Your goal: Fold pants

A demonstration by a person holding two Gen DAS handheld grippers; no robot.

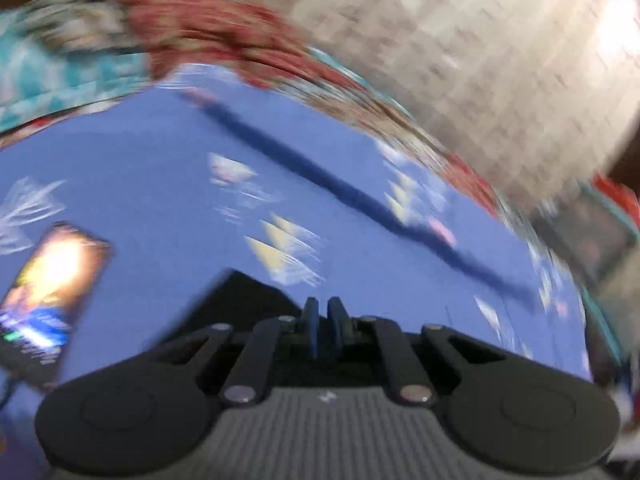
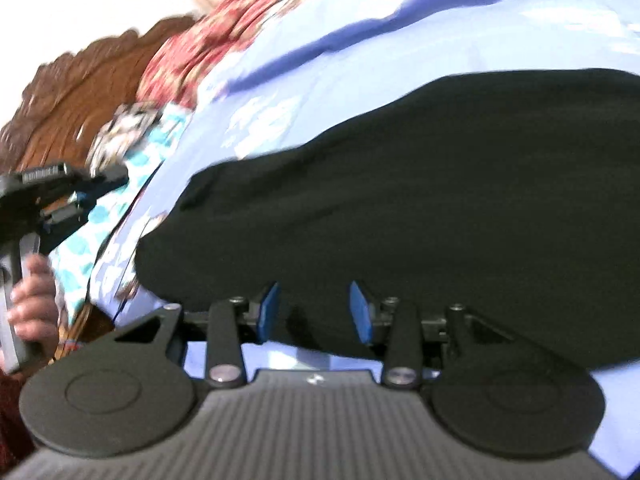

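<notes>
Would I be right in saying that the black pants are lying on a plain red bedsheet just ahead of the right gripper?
Not quite: the sheet under the black pants is blue, not red, as the right wrist view shows. The pants do lie just ahead of the right gripper.

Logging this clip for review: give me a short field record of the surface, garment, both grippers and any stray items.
surface: blue patterned bedsheet
garment: black pants, lying on the sheet
left gripper: shut, nothing visibly held
right gripper: jaws apart at the near edge of the pants, grip unclear
stray item: phone, screen lit, on the sheet
image quality: motion blur in both views
</notes>
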